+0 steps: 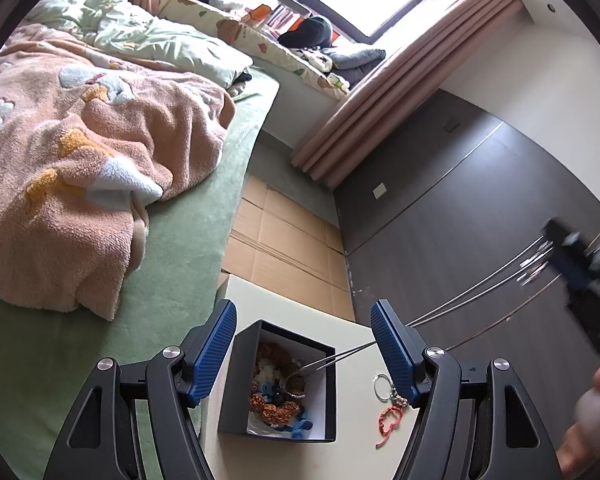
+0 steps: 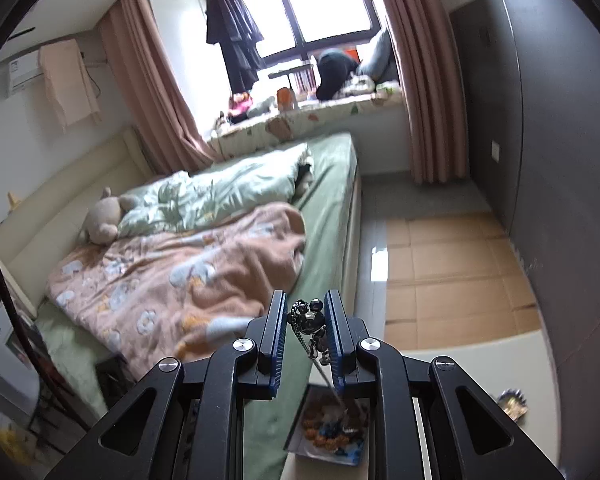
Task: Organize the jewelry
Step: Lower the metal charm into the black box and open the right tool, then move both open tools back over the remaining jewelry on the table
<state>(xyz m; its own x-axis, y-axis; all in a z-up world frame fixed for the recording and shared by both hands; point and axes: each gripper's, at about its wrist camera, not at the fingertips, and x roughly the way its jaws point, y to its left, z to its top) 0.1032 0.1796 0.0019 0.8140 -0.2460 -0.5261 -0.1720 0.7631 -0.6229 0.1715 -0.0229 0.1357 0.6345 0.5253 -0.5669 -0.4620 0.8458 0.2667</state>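
Note:
A black open box (image 1: 282,336) with a white inside stands on a white table (image 1: 352,452) and holds brown bead bracelets (image 1: 278,404) and blue pieces. My left gripper (image 1: 304,344) is open above the box, empty. My right gripper (image 2: 306,320) is shut on a dark metal pendant (image 2: 310,314); it shows raised at the right of the left wrist view (image 1: 580,276). The pendant's silver chain (image 1: 460,296) stretches from it down into the box, which shows below it in the right wrist view (image 2: 332,428). A key ring (image 1: 382,386) and a red string bracelet (image 1: 390,420) lie right of the box.
A bed with a green sheet (image 1: 172,280) and a pink blanket (image 1: 72,184) lies left of the table. Cardboard sheets (image 1: 284,240) cover the floor. A dark wardrobe (image 1: 460,200) stands at the right. A small round ornament (image 2: 510,402) lies on the table at the right.

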